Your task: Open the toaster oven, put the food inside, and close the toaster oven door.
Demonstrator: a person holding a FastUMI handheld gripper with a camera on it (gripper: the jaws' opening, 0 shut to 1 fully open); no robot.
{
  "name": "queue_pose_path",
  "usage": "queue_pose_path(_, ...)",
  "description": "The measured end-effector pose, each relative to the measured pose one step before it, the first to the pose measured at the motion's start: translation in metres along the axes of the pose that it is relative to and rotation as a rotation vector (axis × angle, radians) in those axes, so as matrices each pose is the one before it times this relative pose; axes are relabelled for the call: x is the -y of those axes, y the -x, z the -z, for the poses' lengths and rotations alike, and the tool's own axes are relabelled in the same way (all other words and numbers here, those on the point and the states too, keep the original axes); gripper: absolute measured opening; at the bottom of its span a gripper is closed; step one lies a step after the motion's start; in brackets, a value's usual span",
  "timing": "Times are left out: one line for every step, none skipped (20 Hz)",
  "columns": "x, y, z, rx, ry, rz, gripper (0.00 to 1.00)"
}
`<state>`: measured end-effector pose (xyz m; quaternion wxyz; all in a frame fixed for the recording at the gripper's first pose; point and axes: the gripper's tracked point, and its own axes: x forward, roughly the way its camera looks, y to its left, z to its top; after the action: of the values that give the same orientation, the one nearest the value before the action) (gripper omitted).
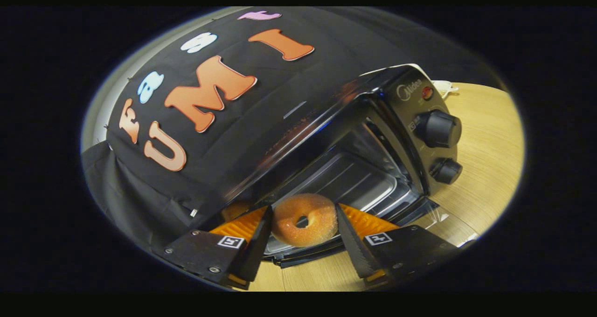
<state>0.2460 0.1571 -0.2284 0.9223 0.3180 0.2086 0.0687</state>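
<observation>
A sugared ring doughnut [304,219] is held between the two fingers of my gripper [303,226], which is shut on it. The black toaster oven [373,135] stands just ahead, seen tilted. Its door [354,235] is folded down and open under the doughnut. Beyond the doughnut lies the oven's metal tray [345,179] inside the lit cavity. Two black knobs [438,129] sit on the oven's control panel at the right.
The oven rests on a light wooden table [485,158]. A white object [445,88] lies on the table behind the oven's right side. The black cloth wall [224,135] rises close behind and to the left of the oven.
</observation>
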Motion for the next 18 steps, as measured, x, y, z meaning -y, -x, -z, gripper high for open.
queue_pose_path(0.00188,-0.00103,0.00068,0.00972,0.02265,0.00751,0.81)
queue_pose_path(0.00057,0.00043,-0.00106,0.00524,0.01269,0.00489,0.83)
queue_pose_path(-0.00105,-0.00090,0.00013,0.00182,0.00462,0.00158,0.87)
queue_pose_path(-0.00112,-0.00028,0.00046,-0.00222,0.00550,-0.00169,0.88)
queue_pose_path(0.00006,0.00221,0.00153,-0.00137,0.00531,-0.00202,0.90)
queue_pose_path(-0.00103,0.00287,0.00172,-0.00443,0.00787,-0.00785,0.91)
queue_pose_path(-0.00076,0.00253,0.00178,-0.00397,0.01776,0.00125,0.94)
queue_pose_path(-0.00134,0.00556,0.00154,0.00135,0.02658,-0.00074,0.96)
queue_pose_path(-0.00266,0.01061,0.00094,0.00465,0.02555,-0.00425,0.99)
queue_pose_path(-0.00232,0.00968,-0.00049,0.00490,0.02330,-0.00342,0.98)
queue_pose_path(-0.00422,0.00881,-0.00174,0.01151,0.01992,-0.00681,0.98)
queue_pose_path(-0.00354,0.01130,-0.00123,0.01120,0.02128,-0.00724,0.98)
queue_pose_path(-0.00213,0.01252,0.00053,0.00953,0.02593,-0.00365,0.98)
queue_pose_path(-0.00061,0.01265,0.00078,0.00910,0.03137,-0.00159,0.98)
queue_pose_path(-0.00102,0.01337,0.00203,0.00727,0.03628,0.00041,0.98)
queue_pose_path(0.00017,0.01300,0.00360,0.00196,0.04017,0.00231,0.98)
queue_pose_path(0.00043,0.01235,0.00457,0.00103,0.03767,0.00449,0.98)
queue_pose_path(0.00181,0.01068,0.00547,-0.00035,0.03214,0.00634,0.98)
